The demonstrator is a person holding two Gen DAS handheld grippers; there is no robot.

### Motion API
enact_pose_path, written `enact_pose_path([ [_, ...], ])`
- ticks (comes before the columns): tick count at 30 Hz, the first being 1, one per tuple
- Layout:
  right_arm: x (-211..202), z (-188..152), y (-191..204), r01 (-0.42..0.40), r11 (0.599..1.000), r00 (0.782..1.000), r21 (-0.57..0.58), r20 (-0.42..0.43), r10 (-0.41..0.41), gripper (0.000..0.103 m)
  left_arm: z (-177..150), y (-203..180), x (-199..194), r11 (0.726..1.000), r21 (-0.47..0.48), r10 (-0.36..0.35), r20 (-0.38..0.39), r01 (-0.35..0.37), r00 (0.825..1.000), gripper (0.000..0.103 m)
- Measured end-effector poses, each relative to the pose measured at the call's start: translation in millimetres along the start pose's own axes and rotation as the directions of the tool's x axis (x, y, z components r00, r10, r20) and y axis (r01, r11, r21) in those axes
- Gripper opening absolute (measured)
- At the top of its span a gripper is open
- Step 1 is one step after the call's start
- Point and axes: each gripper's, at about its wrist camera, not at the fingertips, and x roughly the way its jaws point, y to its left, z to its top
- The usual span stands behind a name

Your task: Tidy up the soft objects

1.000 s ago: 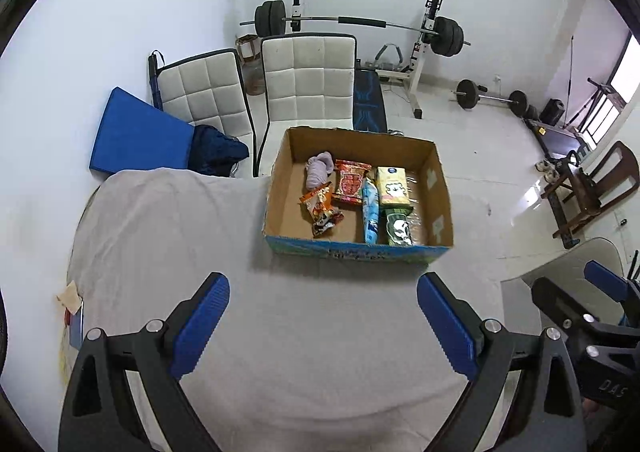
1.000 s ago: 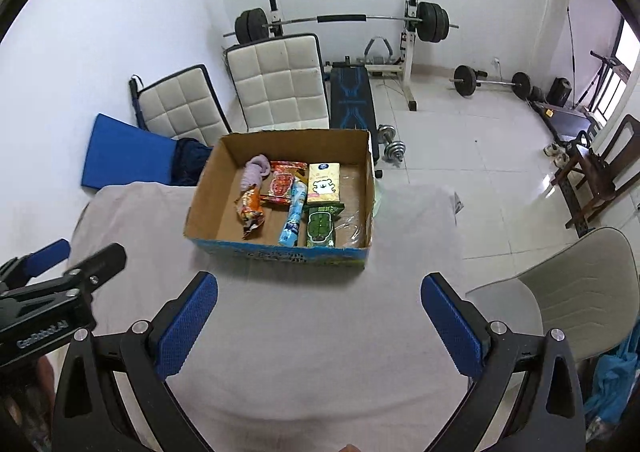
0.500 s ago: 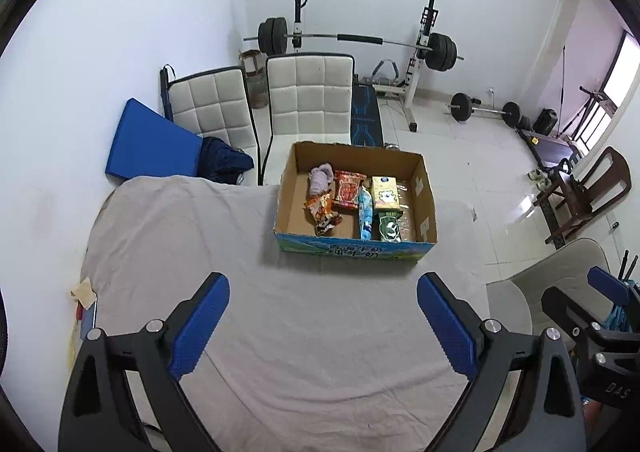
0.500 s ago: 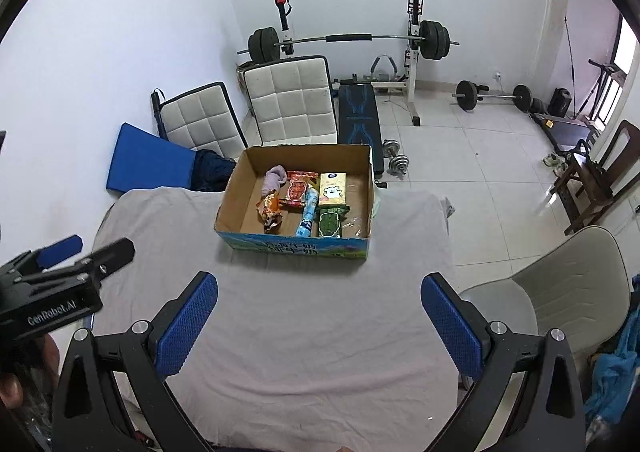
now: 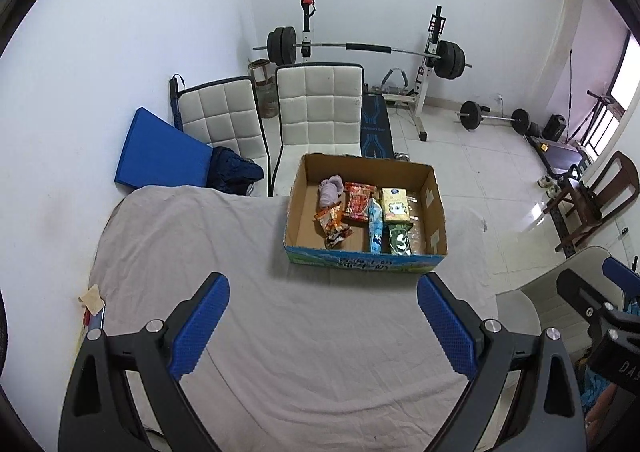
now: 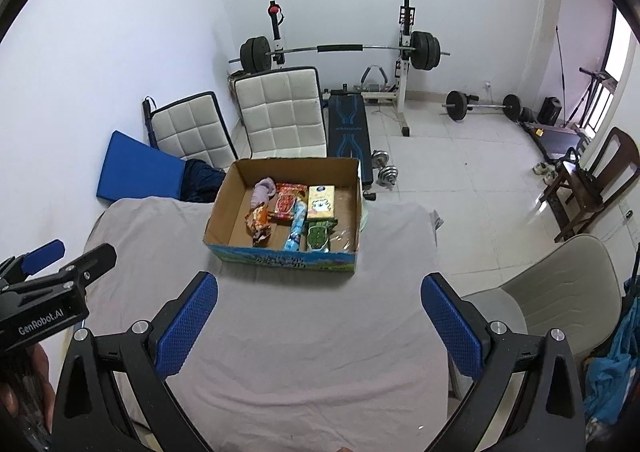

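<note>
While both tools hang over the table (image 5: 200, 236):
left gripper (image 5: 322, 294): jaws spread, empty
right gripper (image 6: 319, 292): jaws spread, empty
cardboard box (image 6: 224, 212): ahead of both, well apart
soft items: purple cloth (image 6: 264, 190), snack packs, inside box

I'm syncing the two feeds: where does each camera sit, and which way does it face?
Left wrist: on the left claw, looking forward and down over the cloth-covered table at the cardboard box; right claw shows at right.
Right wrist: on the right claw, same direction; left claw shows at left.
Shared: box, table, white chairs, barbell rack.
</note>
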Motion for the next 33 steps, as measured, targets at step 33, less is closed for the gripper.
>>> enact_pose_path([
  [33,27.5,29.5,-6.4,0.021,1.0,1.0,0.009,0.022,-0.022,0.103,14.9,-0.1,10.9,1.0,0.002,0.013,0.025,-0.013,1.0,0.096],
])
